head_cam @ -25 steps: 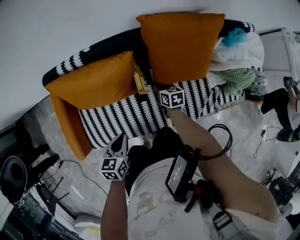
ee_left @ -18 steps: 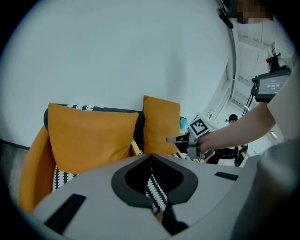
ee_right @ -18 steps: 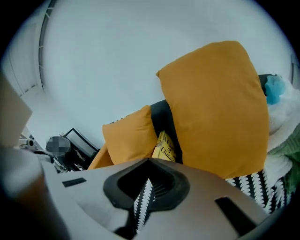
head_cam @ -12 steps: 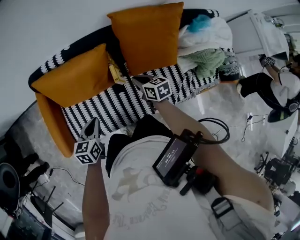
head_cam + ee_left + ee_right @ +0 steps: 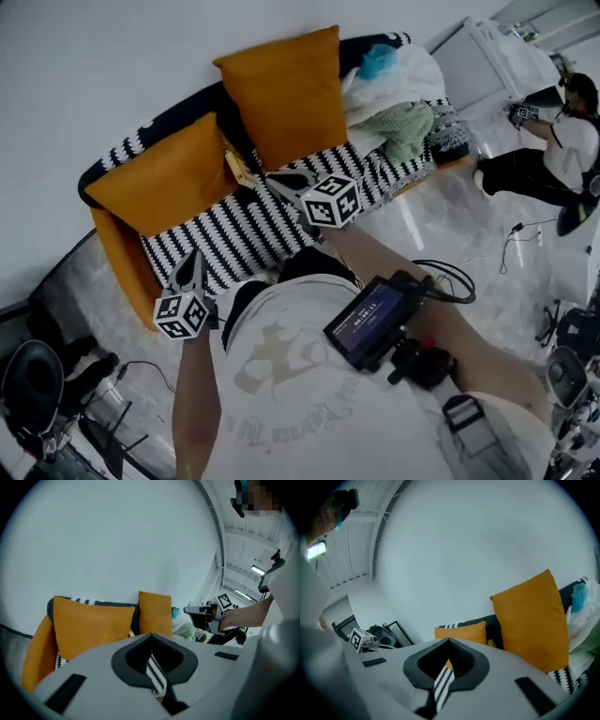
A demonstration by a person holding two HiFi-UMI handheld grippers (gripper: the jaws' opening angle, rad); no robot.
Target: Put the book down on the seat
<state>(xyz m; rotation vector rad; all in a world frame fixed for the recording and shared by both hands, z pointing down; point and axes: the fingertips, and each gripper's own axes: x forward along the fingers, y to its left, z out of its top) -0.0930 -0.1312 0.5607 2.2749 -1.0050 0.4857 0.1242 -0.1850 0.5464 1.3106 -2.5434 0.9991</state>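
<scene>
Two grippers show in the head view: the right gripper (image 5: pixel 274 179) hangs just beside the book (image 5: pixel 240 169), which is wedged between the wide cushion (image 5: pixel 164 178) and the tall cushion (image 5: pixel 281 94) at the seat's (image 5: pixel 253 234) back edge, and the left gripper (image 5: pixel 193 263) is at the front edge (clothes (image 5: pixel 398 127) crowd the right end; the striped middle lies open). Left gripper view: jaws pressed together, nothing between them. Right gripper view: jaws likewise closed and empty.
</scene>
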